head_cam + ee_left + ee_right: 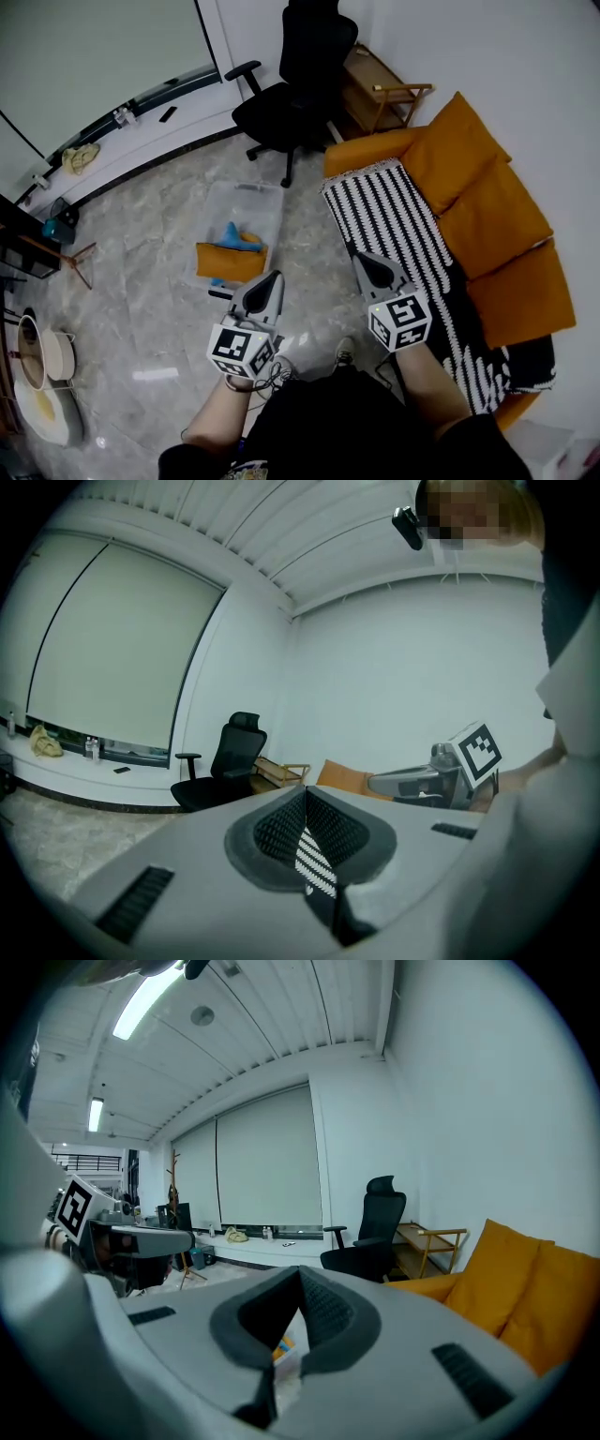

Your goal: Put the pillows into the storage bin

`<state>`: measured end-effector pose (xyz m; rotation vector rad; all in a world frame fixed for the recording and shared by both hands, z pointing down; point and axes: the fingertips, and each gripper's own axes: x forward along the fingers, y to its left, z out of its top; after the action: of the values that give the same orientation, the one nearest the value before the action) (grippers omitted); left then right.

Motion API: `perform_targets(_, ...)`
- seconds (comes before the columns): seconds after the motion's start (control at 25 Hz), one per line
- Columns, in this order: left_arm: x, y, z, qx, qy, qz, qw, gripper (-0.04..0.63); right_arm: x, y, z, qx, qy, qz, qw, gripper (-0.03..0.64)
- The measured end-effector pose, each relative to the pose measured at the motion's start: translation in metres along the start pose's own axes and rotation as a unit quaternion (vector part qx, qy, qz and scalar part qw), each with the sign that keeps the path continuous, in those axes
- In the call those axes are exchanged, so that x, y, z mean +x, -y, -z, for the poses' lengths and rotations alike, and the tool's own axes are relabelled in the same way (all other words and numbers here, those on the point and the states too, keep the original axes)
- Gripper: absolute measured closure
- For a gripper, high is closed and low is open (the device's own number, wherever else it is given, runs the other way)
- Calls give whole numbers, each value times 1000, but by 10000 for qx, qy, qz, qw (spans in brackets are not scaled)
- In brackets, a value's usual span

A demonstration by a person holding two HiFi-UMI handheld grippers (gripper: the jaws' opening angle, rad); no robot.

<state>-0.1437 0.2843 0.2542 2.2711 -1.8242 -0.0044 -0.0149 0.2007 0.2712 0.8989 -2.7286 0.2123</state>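
Head view shows translucent rectangular bin (251, 193), orange pillow (230, 262).

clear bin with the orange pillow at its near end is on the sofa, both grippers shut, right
No: the head view shows the bin on the floor beside the sofa. The orange pillow is at its near end; left gripper and right gripper are shut.

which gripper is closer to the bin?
Left. The left gripper hangs just beside the bin, at its near corner; the right gripper is farther off, at the edge of the striped blanket.
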Motion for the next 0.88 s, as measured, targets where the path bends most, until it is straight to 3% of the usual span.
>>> perform_targets(0.4,-10,-8,12,-41,-108,210,9997,589,-5,-19,19,107,-171,188,9996,615)
perform_targets(0.88,-10,-5,20,36,-279,225,9994,589,2,-17,26,239,-196,117,9995,615)
